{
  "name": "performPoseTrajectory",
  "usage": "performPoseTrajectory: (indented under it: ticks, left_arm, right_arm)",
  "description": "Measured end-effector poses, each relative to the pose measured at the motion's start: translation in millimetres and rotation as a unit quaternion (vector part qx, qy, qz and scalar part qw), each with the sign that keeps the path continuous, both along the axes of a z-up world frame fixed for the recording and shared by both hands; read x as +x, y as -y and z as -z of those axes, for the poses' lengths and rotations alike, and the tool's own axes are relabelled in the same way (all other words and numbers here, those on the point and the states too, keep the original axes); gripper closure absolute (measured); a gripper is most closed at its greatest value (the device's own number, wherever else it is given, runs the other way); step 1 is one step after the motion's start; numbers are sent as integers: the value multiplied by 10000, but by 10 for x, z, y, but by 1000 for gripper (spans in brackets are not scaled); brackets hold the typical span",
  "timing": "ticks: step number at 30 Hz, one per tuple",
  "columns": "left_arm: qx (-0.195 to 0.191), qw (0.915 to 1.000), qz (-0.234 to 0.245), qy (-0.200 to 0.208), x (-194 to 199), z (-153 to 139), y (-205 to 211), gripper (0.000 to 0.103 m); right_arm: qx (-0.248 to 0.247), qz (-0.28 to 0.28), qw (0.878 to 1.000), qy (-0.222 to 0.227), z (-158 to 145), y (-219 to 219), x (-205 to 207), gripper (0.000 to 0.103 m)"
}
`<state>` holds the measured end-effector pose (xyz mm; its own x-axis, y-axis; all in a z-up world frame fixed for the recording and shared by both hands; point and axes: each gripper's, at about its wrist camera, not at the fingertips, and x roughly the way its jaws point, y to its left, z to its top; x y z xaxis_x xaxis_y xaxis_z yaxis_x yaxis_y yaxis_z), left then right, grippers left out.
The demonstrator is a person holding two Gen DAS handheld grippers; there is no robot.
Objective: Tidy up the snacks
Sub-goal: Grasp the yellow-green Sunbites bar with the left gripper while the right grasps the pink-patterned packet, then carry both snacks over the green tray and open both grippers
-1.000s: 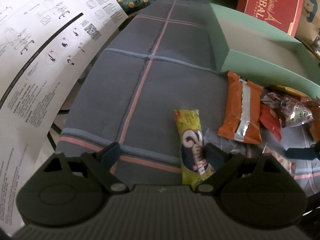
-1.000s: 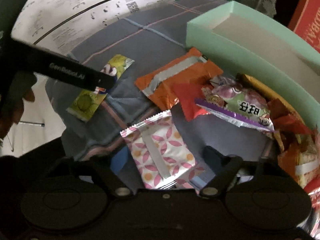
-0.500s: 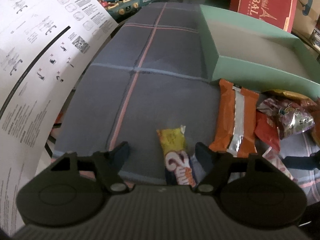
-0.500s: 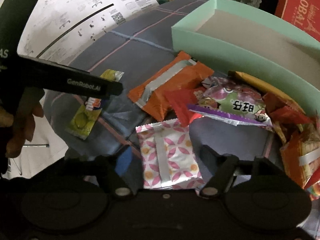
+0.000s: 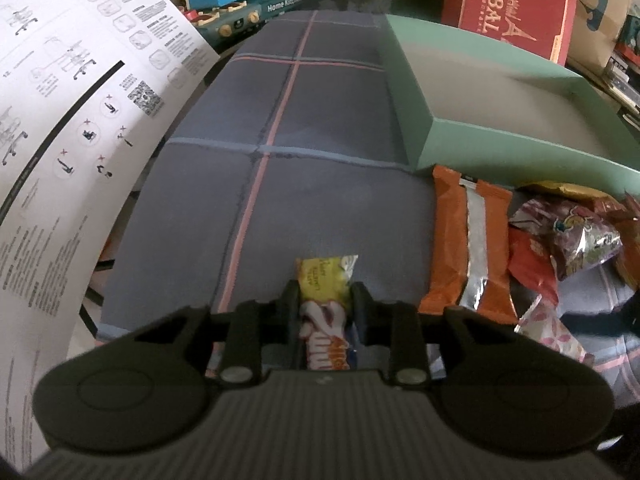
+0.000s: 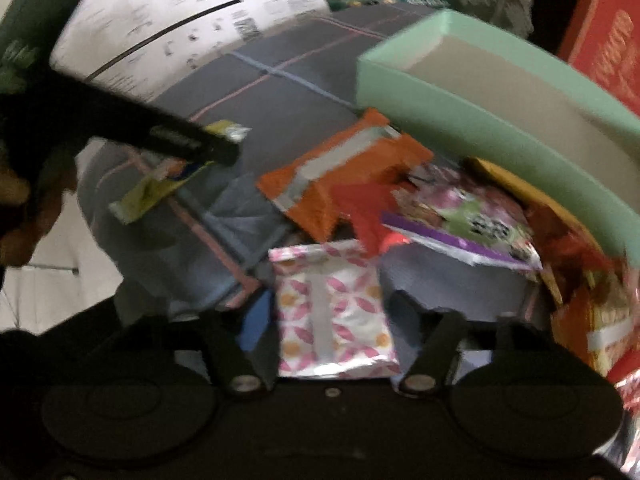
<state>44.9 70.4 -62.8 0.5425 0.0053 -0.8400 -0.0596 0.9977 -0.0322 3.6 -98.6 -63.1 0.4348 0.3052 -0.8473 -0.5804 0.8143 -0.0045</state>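
- Cloth (image 5: 320, 128): grey-blue plaid, covering the work surface; everything below sits on it.
- Box (image 5: 500, 92): mint green, open-topped, at the far right; I see nothing inside it.
- Sheet (image 5: 60, 120): printed instructions, along the left edge.
- Snack pile (image 6: 460, 216): mixed packets just in front of the box wall.
- Orange pack (image 5: 468, 240): flat, at the pile's left edge.
- Pink pack (image 6: 332, 312): between my right gripper's (image 6: 332, 340) jaws, which stand apart, not clamped.
- Yellow bar (image 5: 326, 308): my left gripper (image 5: 325, 304) has its jaws pressed on both sides; right view shows one end hanging free.
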Motion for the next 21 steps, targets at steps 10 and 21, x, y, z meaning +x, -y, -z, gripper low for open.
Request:
performPoseTrajectory:
  ticks: [10,21]
  left_arm:
    - [-59,9999,62,127,-76,-42,14,78]
    - [-235,9986,202,428,-218,-452,64,78]
  right_arm:
    - [558,598,9952,-538,-195,194,182,53]
    - [1002,628,9928,-206,-684,401,60,53]
